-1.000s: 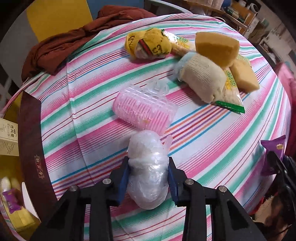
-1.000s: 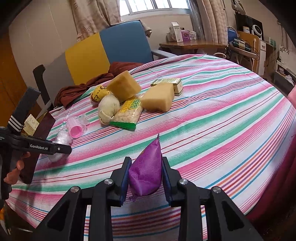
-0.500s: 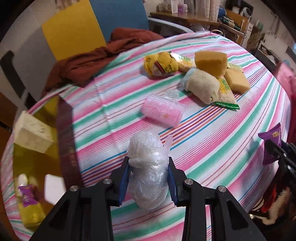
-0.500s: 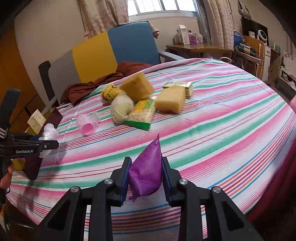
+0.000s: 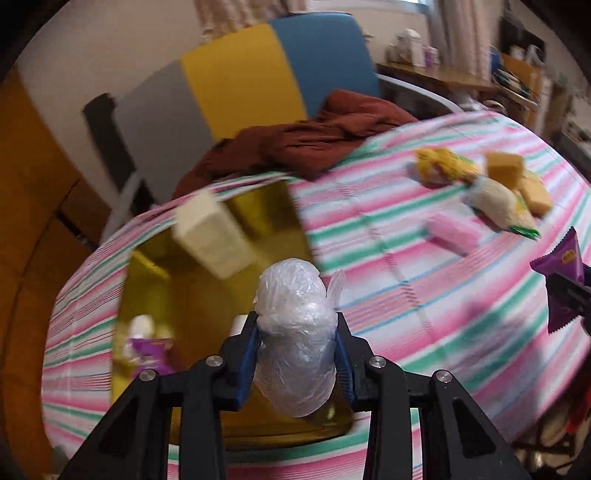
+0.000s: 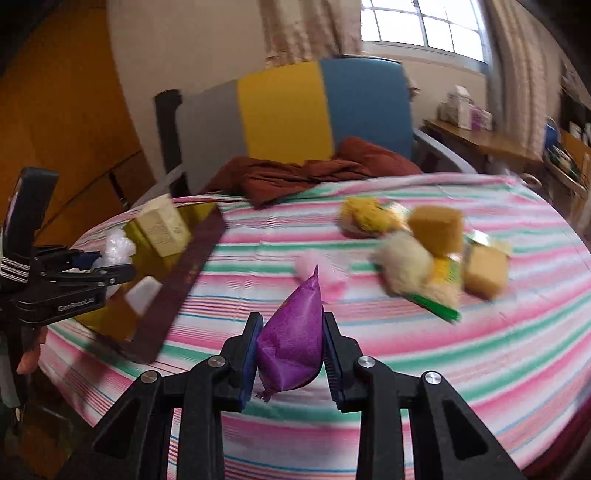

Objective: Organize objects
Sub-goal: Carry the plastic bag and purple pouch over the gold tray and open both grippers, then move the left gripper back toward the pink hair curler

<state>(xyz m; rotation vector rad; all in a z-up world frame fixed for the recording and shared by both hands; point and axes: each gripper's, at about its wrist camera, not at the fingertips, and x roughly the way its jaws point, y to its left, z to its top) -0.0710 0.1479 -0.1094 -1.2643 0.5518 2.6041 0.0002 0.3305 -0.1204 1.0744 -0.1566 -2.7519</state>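
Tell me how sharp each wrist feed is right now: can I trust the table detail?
Left wrist view: the wrapped plastic bundle is crisp, the box and tablecloth are smeared. Right wrist view: the purple packet is sharp, the sponges are blurred, the window glares.

Round table w/ striped pink-green cloth (image 6: 461,350). At its left edge sits an open yellow-lined box w/ dark rim (image 6: 192,273); a pale cream carton (image 6: 162,225) lies in it. Crumpled clear plastic bundle (image 5: 295,339) hangs over the box, between left gripper (image 5: 297,354) fingers. Purple foil snack packet (image 6: 291,343), in right gripper (image 6: 291,354), is above the cloth, right of the box. Pink ribbed plastic case (image 5: 452,232) lies mid-table; behind it & to the right, a cluster: yellow sponge blocks (image 6: 437,229), cream knitted item (image 6: 406,262). Rust-brown cloth (image 6: 314,170) lies at far edge, before a grey-yellow-blue chair (image 6: 288,110).
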